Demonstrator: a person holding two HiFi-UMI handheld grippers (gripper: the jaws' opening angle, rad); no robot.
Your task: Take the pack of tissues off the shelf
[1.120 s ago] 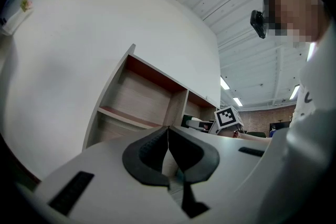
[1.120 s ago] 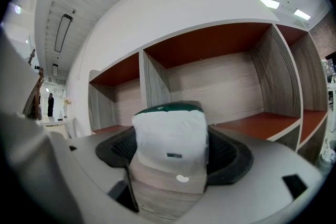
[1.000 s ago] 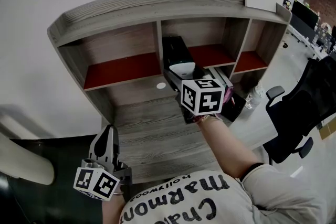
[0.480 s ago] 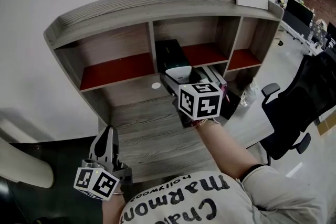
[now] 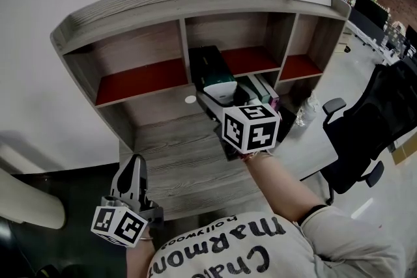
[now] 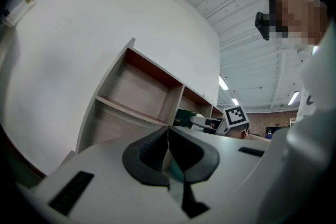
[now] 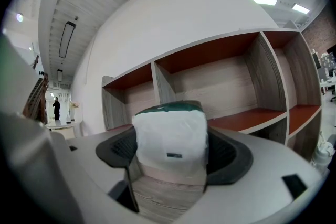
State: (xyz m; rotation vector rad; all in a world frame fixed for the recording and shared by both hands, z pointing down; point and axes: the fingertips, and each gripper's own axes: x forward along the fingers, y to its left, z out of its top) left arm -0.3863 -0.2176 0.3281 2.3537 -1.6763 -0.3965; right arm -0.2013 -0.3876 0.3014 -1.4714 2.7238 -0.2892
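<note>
With right gripper (image 7: 170,157) clamped on the pack of tissues (image 5: 207,65) and left gripper (image 6: 168,152) closed on nothing, draw straight back, level, clear of the shelf (image 5: 140,81).

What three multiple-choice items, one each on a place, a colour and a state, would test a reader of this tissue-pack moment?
1. Where is the pack of tissues?
A. lying on a shelf board
B. between the jaws of the right gripper
C. on the floor

2. What colour are the shelf boards inside the compartments?
A. red
B. blue
C. yellow

3. How does the left gripper stand?
A. wide open
B. shut on the pack
C. shut, with nothing in it

Answers: 1 B, the right gripper view shows the pack clamped between both pads. 2 A, the head view shows red boards. 3 C, the left gripper view shows its pads pressed together with nothing between them.
</note>
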